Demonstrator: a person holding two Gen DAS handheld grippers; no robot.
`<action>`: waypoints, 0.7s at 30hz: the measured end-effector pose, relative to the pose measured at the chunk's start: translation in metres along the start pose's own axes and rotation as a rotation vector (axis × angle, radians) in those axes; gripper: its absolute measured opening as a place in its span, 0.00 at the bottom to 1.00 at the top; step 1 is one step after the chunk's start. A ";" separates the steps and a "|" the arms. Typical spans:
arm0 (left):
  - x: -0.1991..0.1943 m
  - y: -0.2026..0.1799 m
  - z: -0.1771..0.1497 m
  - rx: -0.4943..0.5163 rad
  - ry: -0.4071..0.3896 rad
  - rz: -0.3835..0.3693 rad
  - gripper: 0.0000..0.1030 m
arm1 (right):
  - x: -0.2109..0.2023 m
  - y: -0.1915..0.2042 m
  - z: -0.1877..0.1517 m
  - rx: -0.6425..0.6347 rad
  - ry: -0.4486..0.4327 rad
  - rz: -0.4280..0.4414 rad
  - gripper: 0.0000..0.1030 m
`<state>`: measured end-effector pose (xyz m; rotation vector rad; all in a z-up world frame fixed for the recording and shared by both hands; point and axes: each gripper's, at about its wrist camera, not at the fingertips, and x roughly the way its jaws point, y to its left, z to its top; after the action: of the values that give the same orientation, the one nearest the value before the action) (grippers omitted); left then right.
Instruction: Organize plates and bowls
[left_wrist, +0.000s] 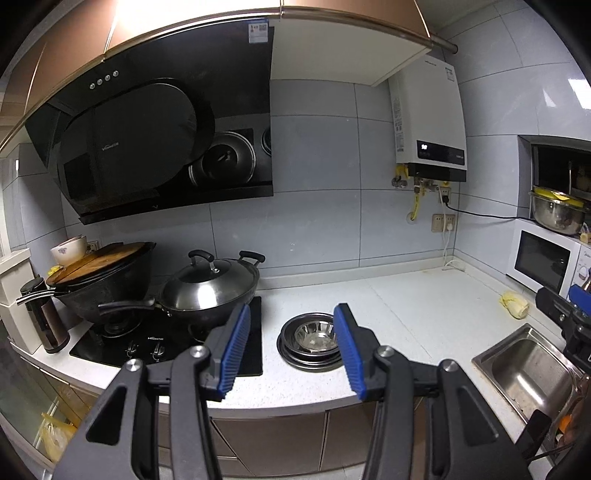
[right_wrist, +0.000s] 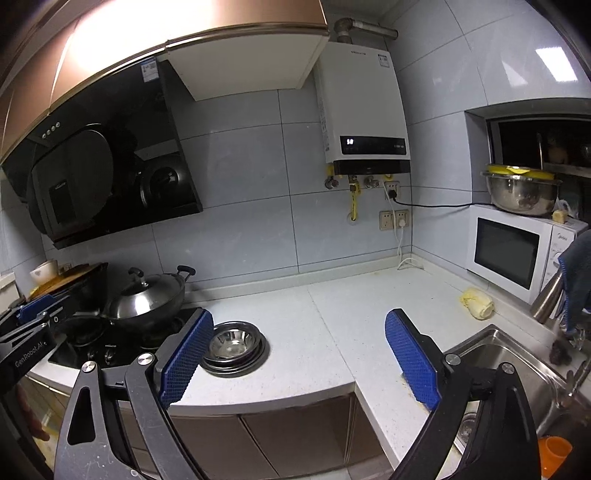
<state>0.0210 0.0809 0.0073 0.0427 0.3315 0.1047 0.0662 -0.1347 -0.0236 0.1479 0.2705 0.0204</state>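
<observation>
A stack of steel plates with steel bowls nested on top (left_wrist: 310, 341) sits on the white counter just right of the stove; it also shows in the right wrist view (right_wrist: 233, 347). My left gripper (left_wrist: 293, 341) is open and empty, held in front of and above the stack, which shows between its blue pads. My right gripper (right_wrist: 299, 356) is open and empty, with the stack behind its left pad (right_wrist: 186, 362). The right gripper's body shows at the right edge of the left wrist view (left_wrist: 569, 321), over the sink.
A lidded wok (left_wrist: 210, 288) and a black wok under a wooden board (left_wrist: 107, 280) stand on the black stove (left_wrist: 166, 343). A steel sink (left_wrist: 532, 373) is at the right, a microwave (right_wrist: 517, 254) behind it, a yellow cloth (right_wrist: 476, 302) on the counter (left_wrist: 406, 306).
</observation>
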 end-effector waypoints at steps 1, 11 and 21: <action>-0.003 -0.001 0.000 0.003 -0.003 0.006 0.44 | -0.002 0.000 0.000 0.003 -0.002 0.003 0.89; -0.022 -0.017 -0.008 -0.028 0.000 0.003 0.44 | -0.028 -0.019 -0.010 0.005 0.019 0.016 0.99; -0.043 -0.057 -0.021 0.001 0.020 -0.046 0.44 | -0.047 -0.054 -0.018 0.039 0.044 -0.006 0.99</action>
<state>-0.0203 0.0202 -0.0019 0.0356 0.3519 0.0596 0.0159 -0.1876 -0.0364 0.1858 0.3149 0.0122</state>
